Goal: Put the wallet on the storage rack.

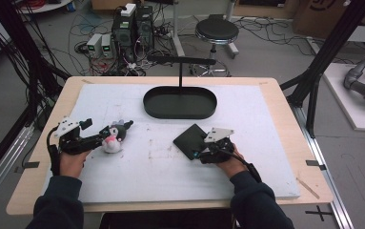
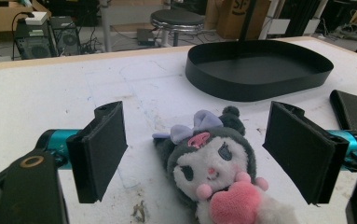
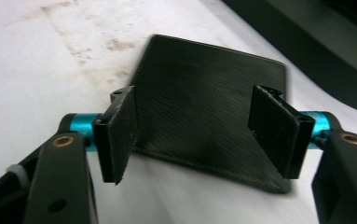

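Observation:
A small plush toy [image 1: 112, 140] with a dark hood, a lilac bow and a pink heart lies at the left of the white mat. My left gripper [image 1: 99, 133] reaches it from the left. In the left gripper view the plush toy [image 2: 213, 168] lies between the two jaws of the left gripper [image 2: 199, 149], with a gap on each side, so the gripper is open. A flat black textured square [image 1: 189, 138] lies right of centre. My right gripper [image 1: 201, 145] sits at its near right corner. In the right gripper view the right gripper [image 3: 195, 135] stands open just over the square [image 3: 204, 84], touching nothing.
A black oval tray [image 1: 147, 102] with a low wall stands at the back centre, with a thin post and crossbar [image 1: 180, 59] rising behind it. The tray [image 2: 255, 91] lies beyond the plush toy. Bare mat [image 1: 151, 162] lies between the hands. A stool [image 1: 217, 31] and cables lie beyond the table.

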A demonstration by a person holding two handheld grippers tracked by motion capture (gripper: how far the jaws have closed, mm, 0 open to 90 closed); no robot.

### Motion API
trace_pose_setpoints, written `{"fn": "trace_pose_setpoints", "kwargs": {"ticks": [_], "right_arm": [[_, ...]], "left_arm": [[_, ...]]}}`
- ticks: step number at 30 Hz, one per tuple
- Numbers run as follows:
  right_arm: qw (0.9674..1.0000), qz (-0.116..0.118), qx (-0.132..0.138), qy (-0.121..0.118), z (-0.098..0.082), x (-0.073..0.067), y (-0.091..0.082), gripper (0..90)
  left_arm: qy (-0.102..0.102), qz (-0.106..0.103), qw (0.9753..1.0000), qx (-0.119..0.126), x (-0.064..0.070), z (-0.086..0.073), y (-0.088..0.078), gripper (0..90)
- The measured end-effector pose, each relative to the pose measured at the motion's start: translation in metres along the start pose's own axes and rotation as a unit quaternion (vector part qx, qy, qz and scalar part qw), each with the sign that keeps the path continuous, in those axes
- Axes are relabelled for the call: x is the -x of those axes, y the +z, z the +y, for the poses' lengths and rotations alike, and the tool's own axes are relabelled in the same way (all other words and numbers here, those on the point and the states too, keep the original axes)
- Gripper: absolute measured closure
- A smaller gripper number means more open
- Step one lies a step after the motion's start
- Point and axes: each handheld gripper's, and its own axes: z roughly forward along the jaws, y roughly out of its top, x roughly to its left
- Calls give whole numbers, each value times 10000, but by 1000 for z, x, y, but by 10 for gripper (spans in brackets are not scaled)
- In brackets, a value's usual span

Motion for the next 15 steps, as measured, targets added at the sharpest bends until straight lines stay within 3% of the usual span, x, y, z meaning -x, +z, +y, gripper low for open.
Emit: {"fn": "trace_pose_setpoints", "kwargs": {"ticks": [5, 6, 9, 10, 11, 13, 15], "right_arm": [[9997, 122, -97, -190, 7, -14, 14, 269], [9990, 81, -288, -323, 7, -19, 22, 244], [9981, -48, -332, -522, 7, -23, 24, 249], [9979, -87, -353, -536, 8, -24, 24, 291], [9977, -223, -384, -517, 8, -23, 22, 392], [9976, -232, -411, -515, 9, -22, 22, 425], [9966, -338, -466, -587, 9, -23, 21, 527]], "left_arm": [[4, 2, 10000, -23, 0, 0, 0, 207], [3, 3, 10000, -27, 0, 0, 0, 207], [8, -7, 10000, -35, 0, 0, 0, 207], [8, -8, 10000, -34, 0, 0, 0, 207], [9, -10, 10000, -37, 0, 0, 0, 208], [10, -7, 10000, -44, 0, 0, 0, 208], [8, -9, 10000, -51, 0, 0, 0, 208]]}}
